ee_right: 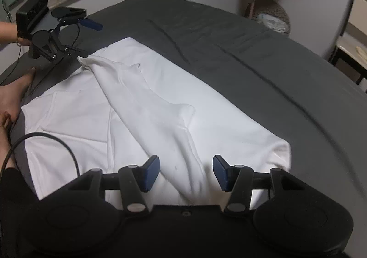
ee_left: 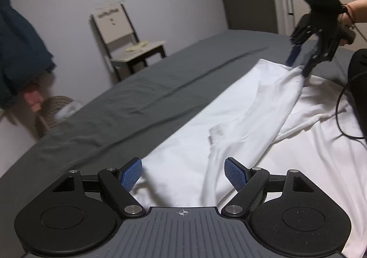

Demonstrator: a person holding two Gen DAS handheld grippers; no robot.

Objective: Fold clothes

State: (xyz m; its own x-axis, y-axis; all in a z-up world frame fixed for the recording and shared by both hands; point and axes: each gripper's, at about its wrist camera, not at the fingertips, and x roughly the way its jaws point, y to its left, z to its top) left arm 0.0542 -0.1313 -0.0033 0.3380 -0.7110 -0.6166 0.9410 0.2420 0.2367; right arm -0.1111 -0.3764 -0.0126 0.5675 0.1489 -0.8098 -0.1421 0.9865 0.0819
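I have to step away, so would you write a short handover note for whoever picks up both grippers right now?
Left gripper: open, holding nothing, just above one end of the white garment.
Right gripper: open, holding nothing, just above the opposite end.
Garment: spread lengthwise on the grey bed sheet, with one long flap already laid diagonally over the middle; the fold is loose and wrinkled.
Done: a first lengthwise fold, roughly.
Left: smooth it, fold the other side in, then fold end to end.
Mind the black cable lying across the near edge of the cloth.
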